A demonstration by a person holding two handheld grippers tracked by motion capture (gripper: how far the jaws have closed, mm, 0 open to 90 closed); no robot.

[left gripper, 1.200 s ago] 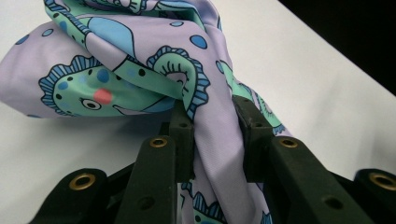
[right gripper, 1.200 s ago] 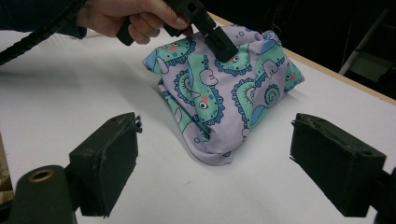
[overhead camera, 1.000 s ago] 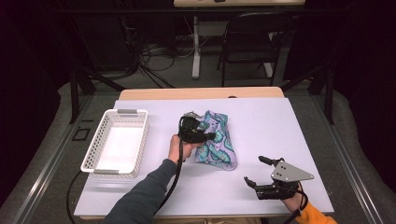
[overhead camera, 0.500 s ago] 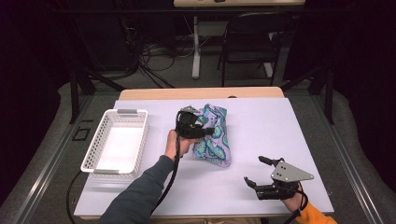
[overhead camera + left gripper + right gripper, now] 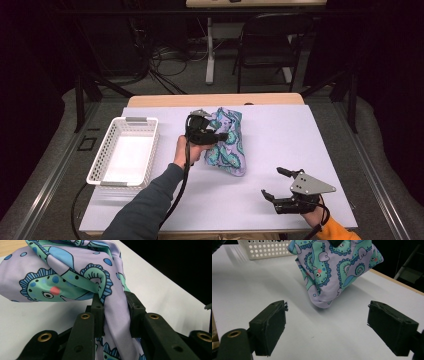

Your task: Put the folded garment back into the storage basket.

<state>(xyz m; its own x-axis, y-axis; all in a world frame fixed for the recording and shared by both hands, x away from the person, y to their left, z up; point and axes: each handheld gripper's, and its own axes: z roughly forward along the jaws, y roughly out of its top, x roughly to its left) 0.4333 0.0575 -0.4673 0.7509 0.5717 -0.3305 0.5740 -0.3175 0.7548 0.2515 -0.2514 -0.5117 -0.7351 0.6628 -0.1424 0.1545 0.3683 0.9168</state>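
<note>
Left gripper (image 5: pixel 113 307) pinching a fold of the seahorse cloth (image 5: pixel 75 270) tight between both black jaws. Rest of the cloth bunched up just past the jaws, low end touching the white table (image 5: pixel 300 145). Right gripper (image 5: pixel 327 327) spread wide, nothing inside, cloth ahead of it. White basket (image 5: pixel 125 150) off beyond the cloth.

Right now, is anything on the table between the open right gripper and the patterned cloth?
Nothing visible: bare table lies between the right gripper and the patterned cloth, which the left gripper pinches.
</note>
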